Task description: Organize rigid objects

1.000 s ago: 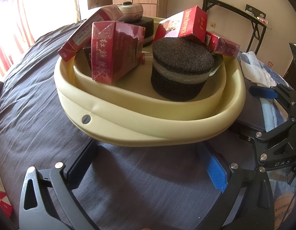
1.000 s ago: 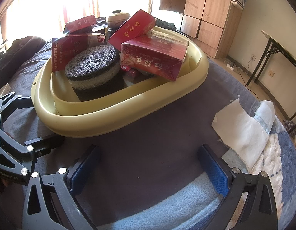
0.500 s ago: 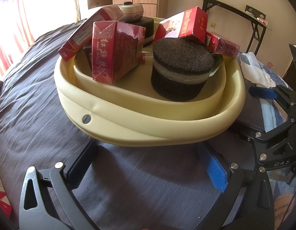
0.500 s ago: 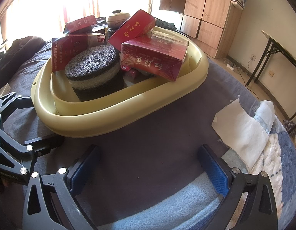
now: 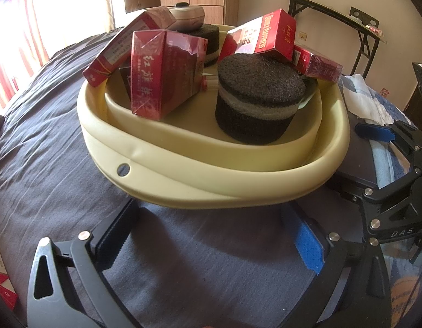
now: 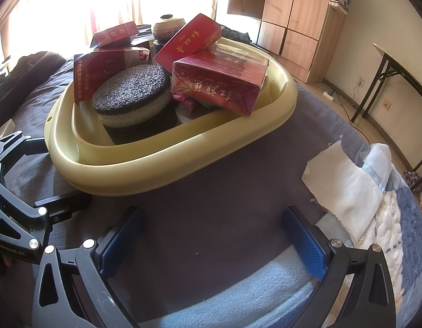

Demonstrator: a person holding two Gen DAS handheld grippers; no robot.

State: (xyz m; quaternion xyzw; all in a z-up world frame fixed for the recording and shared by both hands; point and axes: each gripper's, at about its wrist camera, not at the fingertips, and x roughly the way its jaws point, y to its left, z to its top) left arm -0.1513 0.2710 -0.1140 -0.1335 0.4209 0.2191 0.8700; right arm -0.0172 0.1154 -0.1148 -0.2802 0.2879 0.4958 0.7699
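Observation:
A pale yellow basin (image 5: 200, 183) (image 6: 145, 164) rests on a dark grey bedspread. It holds several red cartons (image 5: 161, 76) (image 6: 219, 82), a black foam cylinder with a grey band (image 5: 257, 95) (image 6: 134, 98) and a second one behind it with a beige lidded jar (image 5: 187, 17) on top. My left gripper (image 5: 211, 235) hovers open just short of the basin's near rim, nothing between its fingers. My right gripper (image 6: 211, 237) is open too, over bare bedspread in front of the basin. Each gripper appears at the edge of the other's view.
A white cloth (image 6: 345, 183) and a blue-and-white blanket (image 6: 396, 218) lie at the right of the bed. A small red carton (image 5: 3, 287) lies at the left edge. A black-framed table (image 5: 334, 19) and wooden wardrobes (image 6: 290, 19) stand beyond.

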